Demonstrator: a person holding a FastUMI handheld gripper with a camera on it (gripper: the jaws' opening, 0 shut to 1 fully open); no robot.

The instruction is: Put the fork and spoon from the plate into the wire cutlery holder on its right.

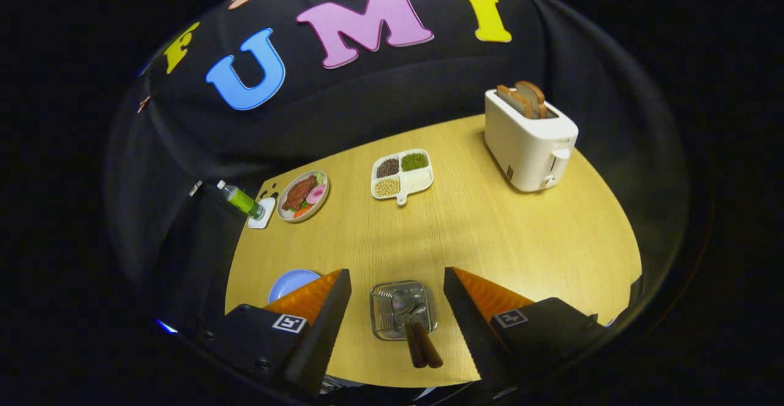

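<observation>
Fork and spoon (418,342) stand together in the wire cutlery holder (401,309), brown handles leaning out toward me, the two too close to tell apart. L to R on the wooden desk (490,234): a green bottle (240,199) on a small white coaster, w/ a plate of food (303,195) just beside it; nearer me, a blue plate (289,282) partly hidden behind my left finger; a white divided tray (402,175) w/ beans and grains in three sections and one section white, mid-desk; a white toaster (528,139) w/ two bread slices sticking up, far right. My tool (397,283) hangs above the holder w/ fingers spread wide, gripping nothing; the holder sits between them, touching neither. Blue plate lies just left of the holder.
</observation>
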